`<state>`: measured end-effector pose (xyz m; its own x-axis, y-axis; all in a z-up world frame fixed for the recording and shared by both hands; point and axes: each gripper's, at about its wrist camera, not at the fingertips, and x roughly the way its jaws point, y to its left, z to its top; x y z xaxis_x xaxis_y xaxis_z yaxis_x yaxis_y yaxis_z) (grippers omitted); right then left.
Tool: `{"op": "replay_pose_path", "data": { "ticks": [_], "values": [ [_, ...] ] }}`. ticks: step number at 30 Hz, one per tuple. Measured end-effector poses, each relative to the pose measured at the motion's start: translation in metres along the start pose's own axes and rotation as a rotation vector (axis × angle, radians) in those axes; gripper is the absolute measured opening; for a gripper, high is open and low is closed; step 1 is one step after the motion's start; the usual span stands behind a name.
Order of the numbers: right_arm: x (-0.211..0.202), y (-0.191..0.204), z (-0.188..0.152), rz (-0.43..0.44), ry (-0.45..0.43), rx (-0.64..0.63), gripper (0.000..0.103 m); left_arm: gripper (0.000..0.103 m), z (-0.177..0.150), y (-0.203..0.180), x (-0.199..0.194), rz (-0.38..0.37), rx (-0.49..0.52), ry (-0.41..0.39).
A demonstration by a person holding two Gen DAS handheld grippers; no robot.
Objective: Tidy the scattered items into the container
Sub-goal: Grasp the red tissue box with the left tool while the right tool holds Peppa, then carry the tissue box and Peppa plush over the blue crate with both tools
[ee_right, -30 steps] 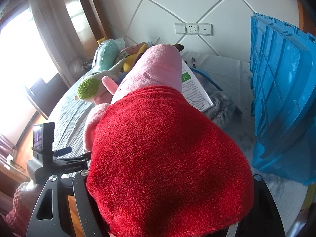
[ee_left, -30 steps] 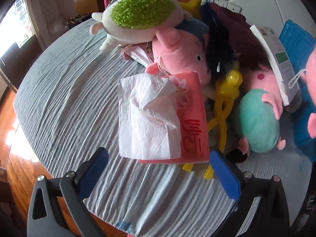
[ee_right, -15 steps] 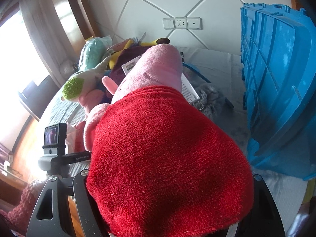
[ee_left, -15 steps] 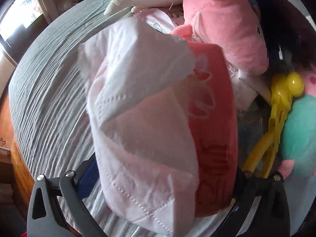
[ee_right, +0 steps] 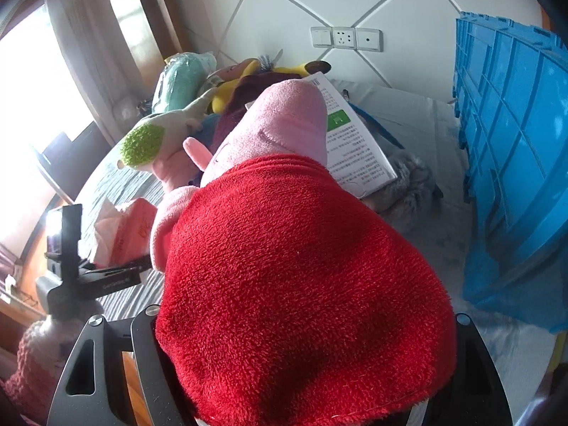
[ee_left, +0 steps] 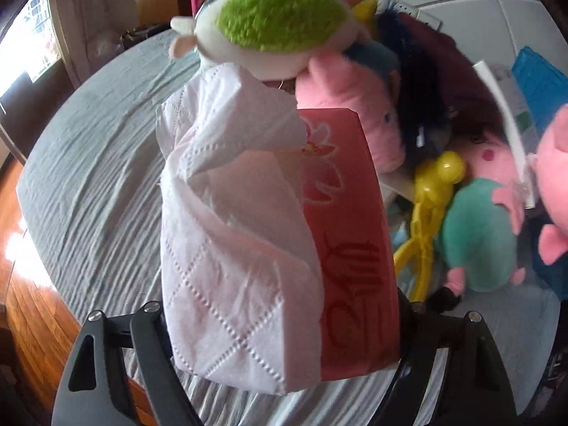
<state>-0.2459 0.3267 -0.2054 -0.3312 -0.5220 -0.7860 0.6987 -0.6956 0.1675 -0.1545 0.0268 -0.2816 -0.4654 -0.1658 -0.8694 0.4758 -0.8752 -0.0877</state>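
Note:
My left gripper (ee_left: pixel 284 323) is shut on a red tissue pack (ee_left: pixel 351 234) with a white tissue (ee_left: pixel 230 230) hanging out, held above the grey tablecloth (ee_left: pixel 96 177). The pack and the left gripper also show in the right wrist view (ee_right: pixel 136 227). My right gripper (ee_right: pixel 305 348) is shut on a pink pig plush in a red dress (ee_right: pixel 301 266), which hides its fingers. The blue crate (ee_right: pixel 514 163) stands at the right, on its side, with its ribbed wall facing me.
A pile of toys lies behind the pack: a green-topped white plush (ee_left: pixel 280 32), a pink pig (ee_left: pixel 355 106), a teal-dressed pig (ee_left: pixel 479 234), a yellow toy (ee_left: pixel 433 191). A white booklet (ee_right: pixel 355 145) and grey fur (ee_right: pixel 408 184) lie near the crate. Wall sockets (ee_right: pixel 346 37) behind.
My left gripper closed in on the tissue pack, shut on it and lifted it off the cloth. My right gripper still holds the pig plush and has shifted slightly.

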Motion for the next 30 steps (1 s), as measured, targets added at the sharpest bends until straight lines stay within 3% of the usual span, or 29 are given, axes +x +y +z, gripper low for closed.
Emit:
{"op": "replay_pose_path", "data": {
  "ticks": [9, 16, 21, 30],
  "values": [
    [-0.053, 0.034, 0.003, 0.032, -0.103, -0.032, 0.077, 0.083, 0.009, -0.038, -0.118, -0.026, 0.13, -0.137],
    [-0.103, 0.062, 0.0, -0.062, -0.205, 0.01, 0.077, 0.083, 0.007, -0.029, -0.179, -0.095, 0.232, -0.2],
    [-0.133, 0.088, -0.01, -0.129, -0.267, 0.047, 0.077, 0.083, 0.008, -0.015, -0.211, -0.14, 0.299, -0.275],
    [-0.169, 0.122, -0.036, -0.253, -0.357, 0.123, 0.077, 0.083, 0.001, -0.005, -0.231, -0.22, 0.417, -0.312]
  ]
}}
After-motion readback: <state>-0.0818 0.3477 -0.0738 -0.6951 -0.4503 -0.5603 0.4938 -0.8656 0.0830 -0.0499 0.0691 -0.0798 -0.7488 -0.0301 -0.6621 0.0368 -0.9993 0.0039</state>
